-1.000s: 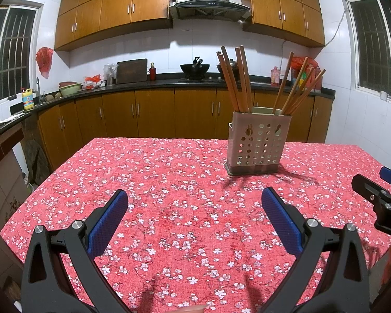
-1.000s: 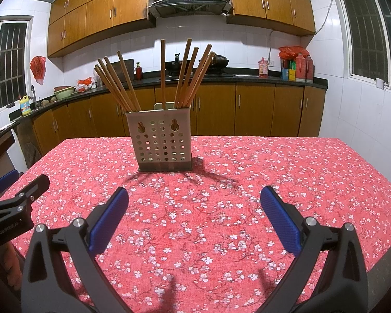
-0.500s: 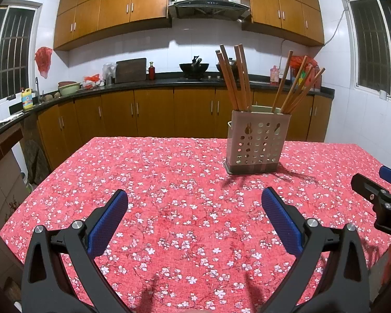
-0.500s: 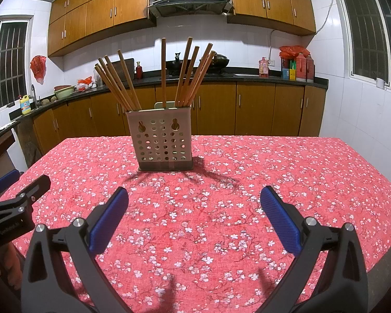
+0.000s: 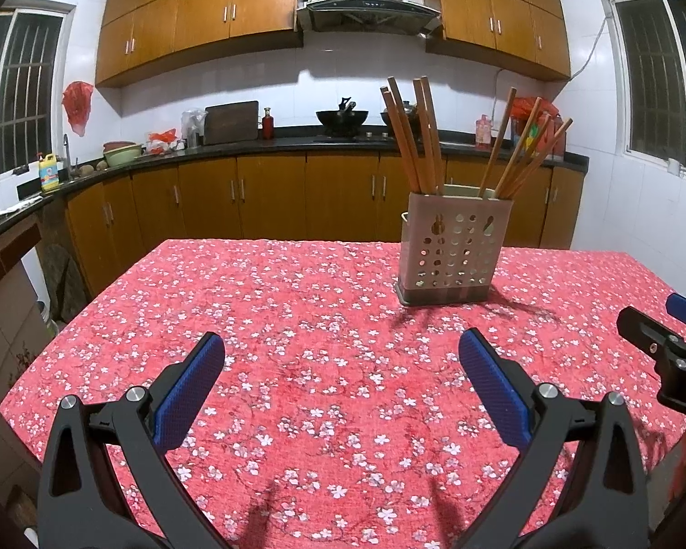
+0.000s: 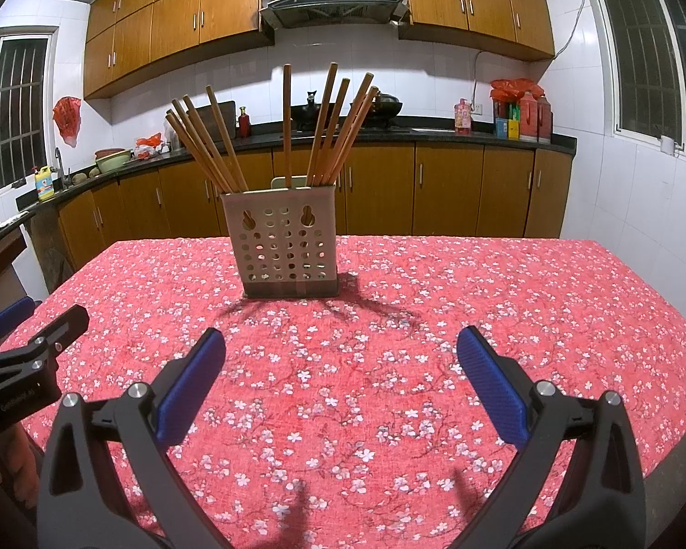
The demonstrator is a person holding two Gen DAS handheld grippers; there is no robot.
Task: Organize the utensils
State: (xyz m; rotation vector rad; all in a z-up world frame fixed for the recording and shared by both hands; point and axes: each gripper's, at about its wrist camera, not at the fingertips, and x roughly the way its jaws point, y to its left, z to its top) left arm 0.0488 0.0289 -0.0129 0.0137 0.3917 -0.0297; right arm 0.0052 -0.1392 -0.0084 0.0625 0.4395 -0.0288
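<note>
1. Left gripper (image 5: 341, 377) hangs wide open and empty above the red floral tablecloth (image 5: 297, 302).
2. Right gripper (image 6: 340, 377) likewise gapes, holding nothing.
3. Chopsticks (image 6: 324, 130) stand in the perforated holder (image 6: 283, 247) on the table's far side.

White-tiled kitchen walls (image 5: 169, 100), wooden cabinets (image 5: 270, 201), barred windows (image 5: 658, 87), range hood (image 5: 368, 7).

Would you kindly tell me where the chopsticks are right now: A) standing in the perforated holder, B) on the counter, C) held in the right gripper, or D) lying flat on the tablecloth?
A: the chopsticks stand upright in the holder on the tablecloth, and both grippers are open.
</note>
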